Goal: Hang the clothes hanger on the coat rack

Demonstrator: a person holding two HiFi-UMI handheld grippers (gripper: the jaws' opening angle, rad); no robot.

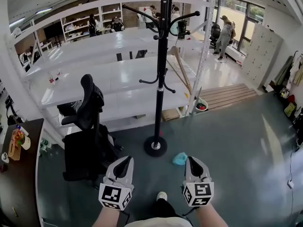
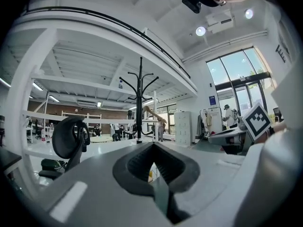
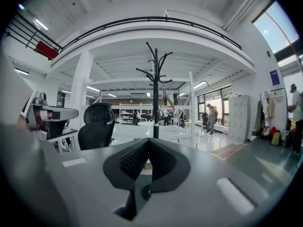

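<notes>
My left gripper [image 1: 124, 161] and right gripper [image 1: 191, 160] clenched, empty, face tall black metal coat rack [image 1: 161, 79], pole upright; pale wooden hanger [image 2: 154, 112] dangles there.

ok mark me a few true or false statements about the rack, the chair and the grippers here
1. The coat rack stands on the floor ahead of both grippers. True.
2. The right gripper holds a clothes hanger. False: its jaws are together with nothing between them.
3. A black office chair stands left of the coat rack in the head view. True.
4. The small blue thing lies on the office chair's seat. False: it lies on the floor near the coat rack.
5. The left gripper has its jaws wide apart. False: they are together and empty.
</notes>
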